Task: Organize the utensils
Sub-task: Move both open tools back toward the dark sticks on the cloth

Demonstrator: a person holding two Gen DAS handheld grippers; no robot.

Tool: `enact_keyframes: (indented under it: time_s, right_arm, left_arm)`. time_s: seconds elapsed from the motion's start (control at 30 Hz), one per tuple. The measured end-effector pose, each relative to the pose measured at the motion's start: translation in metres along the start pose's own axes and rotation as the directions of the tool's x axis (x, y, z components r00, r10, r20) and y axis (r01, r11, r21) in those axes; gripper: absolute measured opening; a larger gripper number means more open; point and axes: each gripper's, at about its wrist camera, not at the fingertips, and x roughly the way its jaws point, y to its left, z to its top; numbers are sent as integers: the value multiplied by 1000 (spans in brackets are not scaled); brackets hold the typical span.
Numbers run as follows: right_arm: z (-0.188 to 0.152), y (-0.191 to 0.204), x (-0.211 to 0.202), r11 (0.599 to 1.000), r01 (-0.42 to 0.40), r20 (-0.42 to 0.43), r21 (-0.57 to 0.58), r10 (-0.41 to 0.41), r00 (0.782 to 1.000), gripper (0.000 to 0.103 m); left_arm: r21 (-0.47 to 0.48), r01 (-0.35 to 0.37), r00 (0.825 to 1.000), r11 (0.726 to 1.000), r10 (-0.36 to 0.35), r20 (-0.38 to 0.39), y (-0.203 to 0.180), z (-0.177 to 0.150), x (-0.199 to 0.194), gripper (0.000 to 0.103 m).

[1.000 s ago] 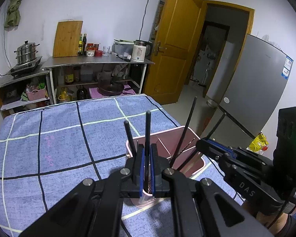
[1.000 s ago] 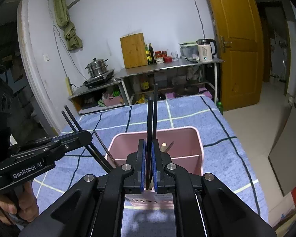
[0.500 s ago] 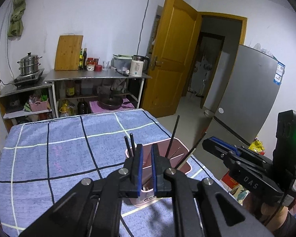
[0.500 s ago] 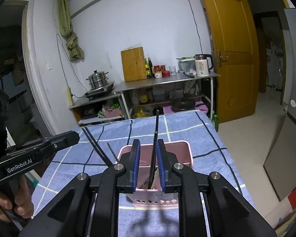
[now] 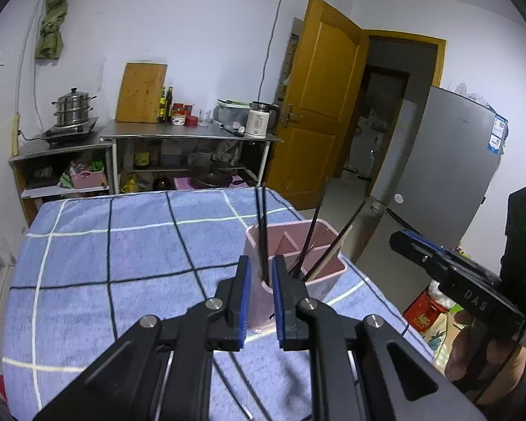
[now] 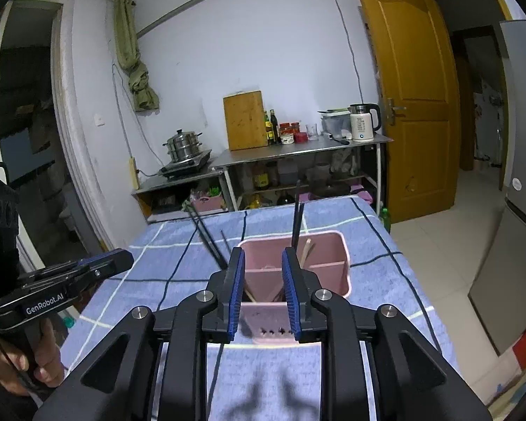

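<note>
Both tongs, left [image 5: 261, 293] and right [image 6: 263, 289], hang apart and empty over the pink utensil caddy [image 6: 328, 245] on the checked counter [image 5: 122, 245], black chopsticks [image 6: 295, 219] upright inside; I'd lift clear vertically.

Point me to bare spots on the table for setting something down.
Free: blue checked cloth left of the pink holder, back to the far edge by the shelves. Crowded: the holder, black chopsticks sticking up, both claws beside it, right table edge close.
</note>
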Motion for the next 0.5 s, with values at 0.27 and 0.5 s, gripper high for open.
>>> enact_keyframes:
  time_s: [0.27,0.5]
  right_arm:
    - [-22,20,-7,999,-9,-14,-46,8,1000,26]
    - [-45,39,-7,995,-26,-23,-99,24,999,26]
  left_arm:
    - [-10,-48,999,999,48,11,8,-34,-17,13]
    - [-23,-101,995,995,101,-2,19,-63,-23,13]
